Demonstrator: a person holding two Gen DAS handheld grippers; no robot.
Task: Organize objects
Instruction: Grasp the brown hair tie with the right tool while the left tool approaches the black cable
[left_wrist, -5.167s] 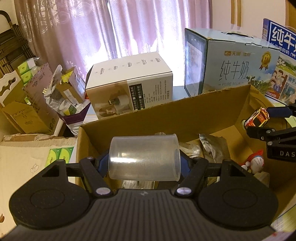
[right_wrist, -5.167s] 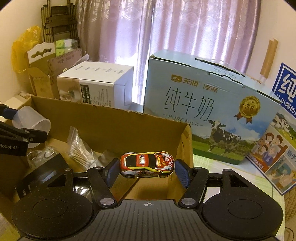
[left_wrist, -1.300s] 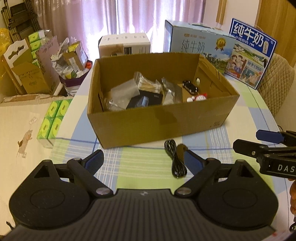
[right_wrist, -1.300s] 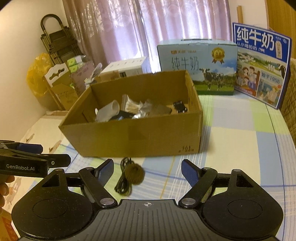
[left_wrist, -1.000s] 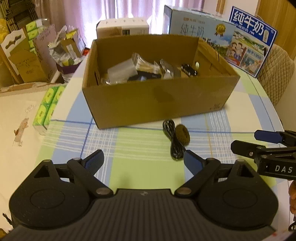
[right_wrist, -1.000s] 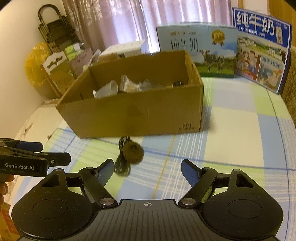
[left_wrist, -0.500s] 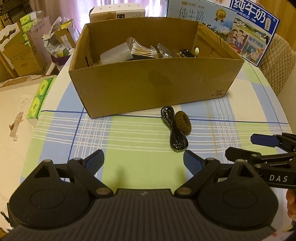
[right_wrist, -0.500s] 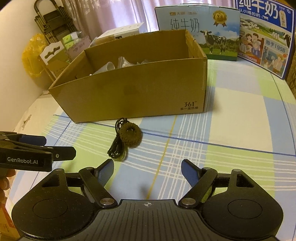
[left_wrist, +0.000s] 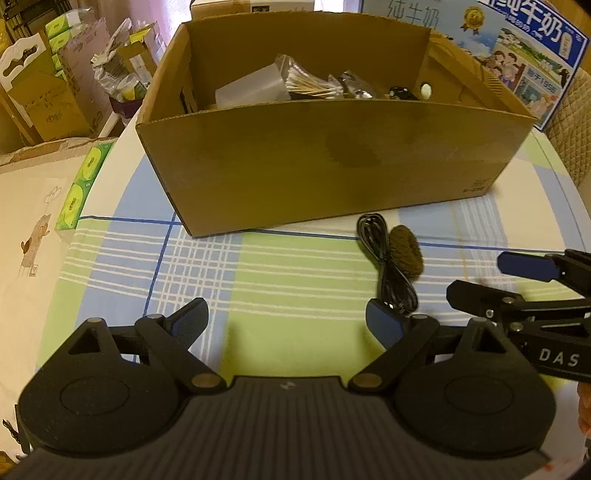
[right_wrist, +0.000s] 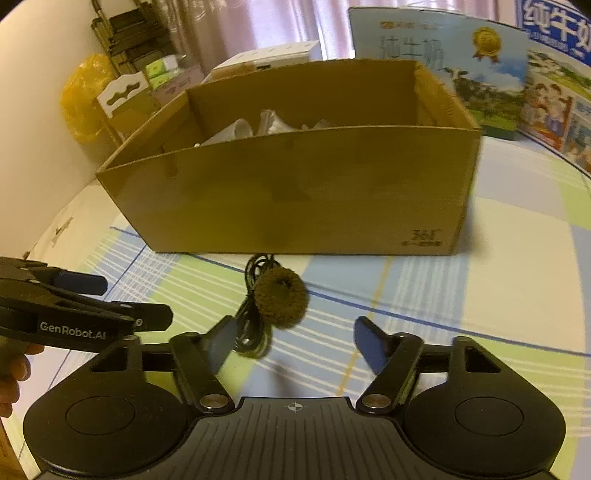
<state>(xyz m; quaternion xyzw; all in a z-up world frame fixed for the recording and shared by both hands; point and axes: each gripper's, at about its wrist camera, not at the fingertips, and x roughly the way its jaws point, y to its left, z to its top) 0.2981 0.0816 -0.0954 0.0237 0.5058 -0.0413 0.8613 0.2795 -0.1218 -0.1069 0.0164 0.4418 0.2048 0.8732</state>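
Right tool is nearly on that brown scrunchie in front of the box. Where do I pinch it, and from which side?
Pinch the ring of the brown scrunchie on its right side, away from the black cable that lies against its left edge. It lies flat on the tablecloth, so come from above with the right tool, one finger in the centre hole and one outside.

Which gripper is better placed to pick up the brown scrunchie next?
Right, probably. The brown scrunchie lies just ahead between the open right gripper fingers; for the left gripper it sits off to the right.
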